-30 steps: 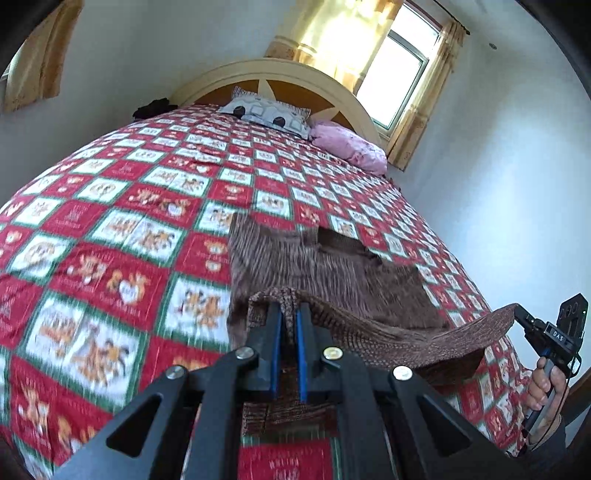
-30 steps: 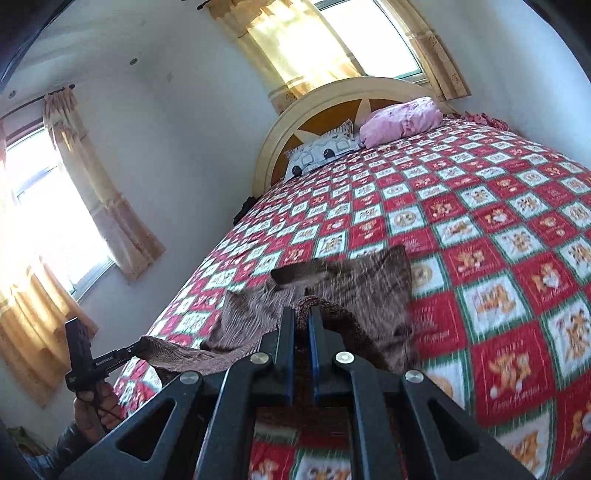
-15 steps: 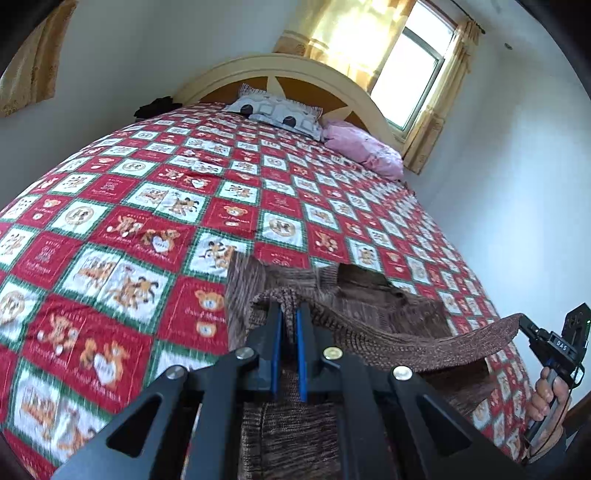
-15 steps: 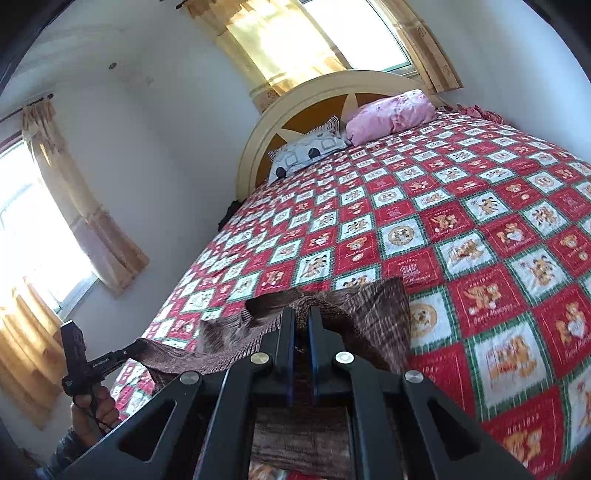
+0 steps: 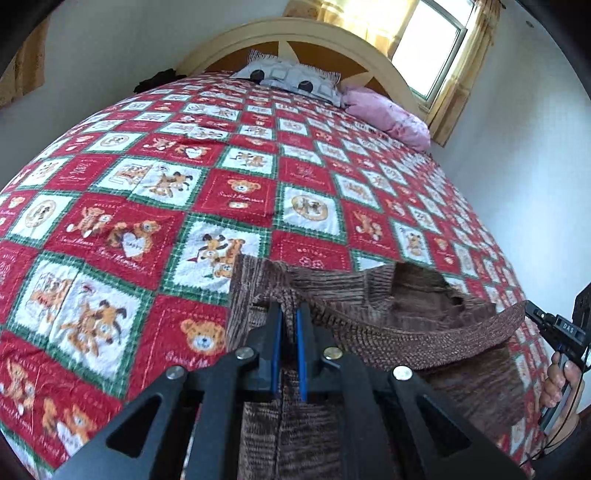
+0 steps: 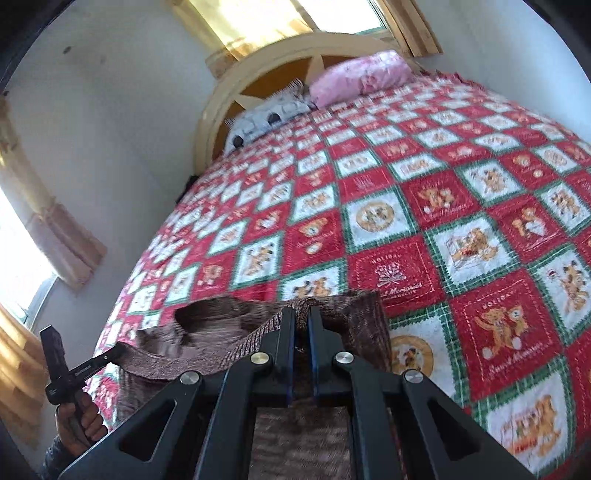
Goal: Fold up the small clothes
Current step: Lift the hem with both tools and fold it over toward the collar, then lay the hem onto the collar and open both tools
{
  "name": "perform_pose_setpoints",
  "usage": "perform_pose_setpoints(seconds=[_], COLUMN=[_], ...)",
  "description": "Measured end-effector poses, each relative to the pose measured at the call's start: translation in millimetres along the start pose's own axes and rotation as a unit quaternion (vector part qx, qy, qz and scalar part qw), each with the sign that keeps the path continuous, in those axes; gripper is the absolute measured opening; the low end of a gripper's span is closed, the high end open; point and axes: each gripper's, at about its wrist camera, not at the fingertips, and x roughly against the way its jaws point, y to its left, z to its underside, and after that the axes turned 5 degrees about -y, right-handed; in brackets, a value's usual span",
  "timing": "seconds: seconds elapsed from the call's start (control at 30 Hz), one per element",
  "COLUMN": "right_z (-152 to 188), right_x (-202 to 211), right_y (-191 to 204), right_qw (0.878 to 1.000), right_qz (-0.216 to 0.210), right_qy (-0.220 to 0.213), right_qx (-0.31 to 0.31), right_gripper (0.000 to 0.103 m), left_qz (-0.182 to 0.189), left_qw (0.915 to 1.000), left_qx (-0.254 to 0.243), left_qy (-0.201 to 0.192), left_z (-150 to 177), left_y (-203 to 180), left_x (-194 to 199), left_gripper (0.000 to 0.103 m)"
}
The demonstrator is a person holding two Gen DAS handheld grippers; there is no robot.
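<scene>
A brown knit garment lies on the red patchwork bedspread. My left gripper is shut on one corner of its ribbed hem. My right gripper is shut on the other hem corner, and it also shows at the far right of the left wrist view. The hem stretches taut between the two grippers, lifted over the garment's body, which lies on the bedspread. The left gripper also shows at the lower left of the right wrist view.
A grey patterned pillow and a pink pillow lie by the cream headboard. Windows with yellow curtains are behind. The wall is close on the bed's right side. A dark item sits by the headboard's left end.
Both grippers have carried the held hem forward toward the garment's far edge and lower. The fold now covers more of the garment's body.
</scene>
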Motion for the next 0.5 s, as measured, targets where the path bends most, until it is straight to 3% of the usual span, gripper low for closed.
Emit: perform_pose_setpoints(seconds=[0.2,0.37,0.43,0.5], right_z=[-7,-12,-11,-3], right_x=[-40,-49,-37,-26], right_y=[-31,-37,-22,5], right_qw=[0.997,0.997,0.998,0.998], right_qz=[0.021,0.043,0.047,0.044], right_qy=[0.021,0.008,0.002,0.007], right_qx=[-0.069,-0.063,-0.032,0.042], right_gripper=[0.008,0.008,0.008,0.008], left_qz=[-0.039,-0.065,-0.051,-0.068], left_qw=[0.9979,0.994,0.9962,0.9976], left_qx=[0.052,0.086,0.07,-0.002], left_qy=[0.006,0.016,0.012,0.009], left_z=[-6,-5,-2,4], left_y=[24,43,36,18], left_x=[-17,-22,-9,9], left_gripper=[0.011,0.011,0.011,0.012])
